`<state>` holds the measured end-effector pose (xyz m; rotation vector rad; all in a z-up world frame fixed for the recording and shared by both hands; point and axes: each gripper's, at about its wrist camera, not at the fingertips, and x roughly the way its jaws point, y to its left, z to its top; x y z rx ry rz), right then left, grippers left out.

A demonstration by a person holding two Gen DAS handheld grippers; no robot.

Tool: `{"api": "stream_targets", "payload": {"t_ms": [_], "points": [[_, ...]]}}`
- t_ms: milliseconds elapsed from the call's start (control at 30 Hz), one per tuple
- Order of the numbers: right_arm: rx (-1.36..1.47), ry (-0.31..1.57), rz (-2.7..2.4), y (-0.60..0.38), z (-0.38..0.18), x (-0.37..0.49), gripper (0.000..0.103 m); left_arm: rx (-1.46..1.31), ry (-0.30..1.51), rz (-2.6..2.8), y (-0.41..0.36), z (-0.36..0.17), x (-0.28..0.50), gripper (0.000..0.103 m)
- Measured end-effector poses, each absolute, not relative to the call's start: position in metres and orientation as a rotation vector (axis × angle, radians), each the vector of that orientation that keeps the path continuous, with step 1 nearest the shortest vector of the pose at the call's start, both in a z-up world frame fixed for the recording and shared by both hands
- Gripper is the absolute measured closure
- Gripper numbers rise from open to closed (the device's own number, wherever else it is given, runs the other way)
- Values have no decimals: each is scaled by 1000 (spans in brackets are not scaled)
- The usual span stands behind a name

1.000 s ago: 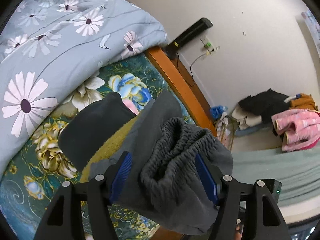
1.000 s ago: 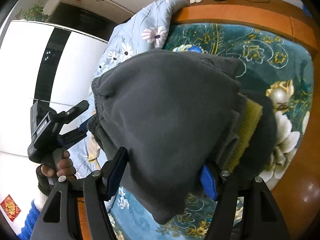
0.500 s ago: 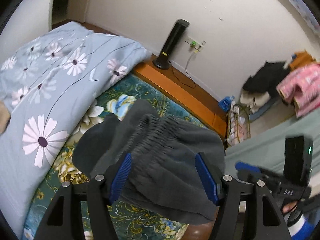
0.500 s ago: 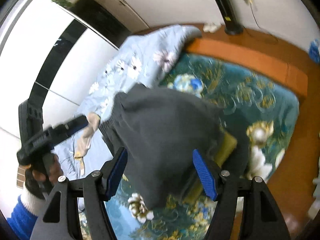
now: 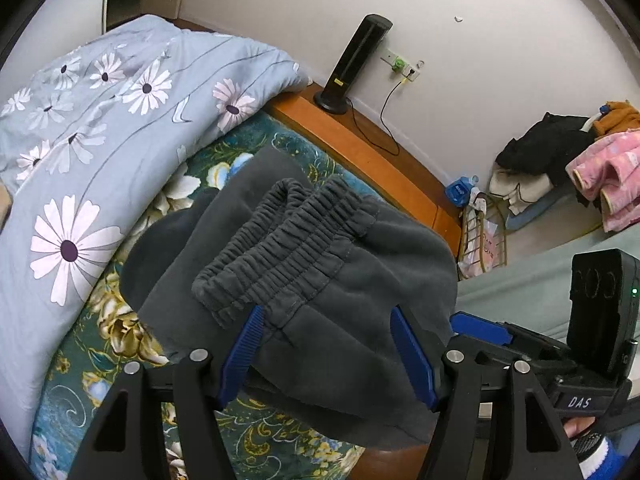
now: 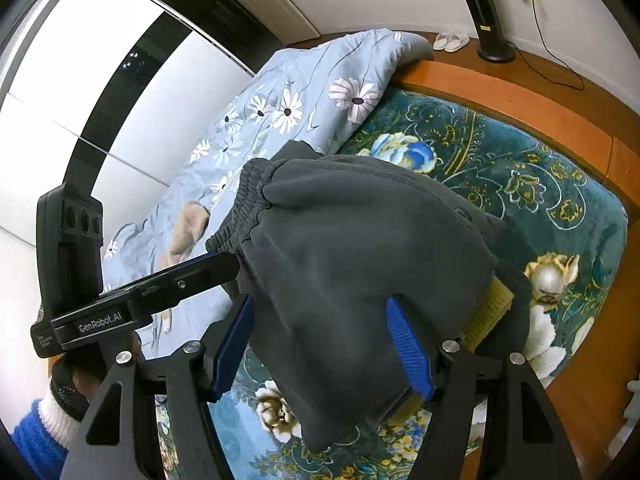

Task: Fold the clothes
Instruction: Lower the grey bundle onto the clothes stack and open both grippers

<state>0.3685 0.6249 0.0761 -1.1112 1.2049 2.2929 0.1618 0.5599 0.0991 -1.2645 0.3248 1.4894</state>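
Observation:
Dark grey sweatpants (image 5: 320, 280) with a ribbed elastic waistband (image 5: 280, 248) lie folded in a bundle on the green floral bed cover. They also show in the right wrist view (image 6: 360, 260). My left gripper (image 5: 326, 344) has its blue pads wide apart around the near edge of the bundle. My right gripper (image 6: 320, 344) is likewise wide open around the bundle from the other side. A dark garment with a mustard-yellow edge (image 6: 488, 308) lies under the sweatpants. The left gripper also shows in the right wrist view (image 6: 192, 276), touching the waistband.
A blue daisy quilt (image 5: 100, 120) is heaped at the left. The bed's wooden edge (image 5: 360, 148) runs along the wall with a black tower heater (image 5: 352, 64). Piled clothes (image 5: 580, 160) sit at the far right. White wardrobe doors (image 6: 100, 80) stand behind.
Both grippers have pulled back and lowered. The sweatpants bundle has gone from hanging bunched between the fingers to lying flatter on the bed. The right gripper has come into the left wrist view.

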Motion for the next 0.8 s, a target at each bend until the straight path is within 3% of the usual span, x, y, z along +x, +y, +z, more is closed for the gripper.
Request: {"api": "stream_targets", "payload": {"t_ms": [500,800], "points": [[-1210,1094,2258,539,90,405,34,-1233,353,1517,484,94,183,25],[-1263,1013,2216,502,72,401,34,-1237,377,1543,448,81,191,13]]}}
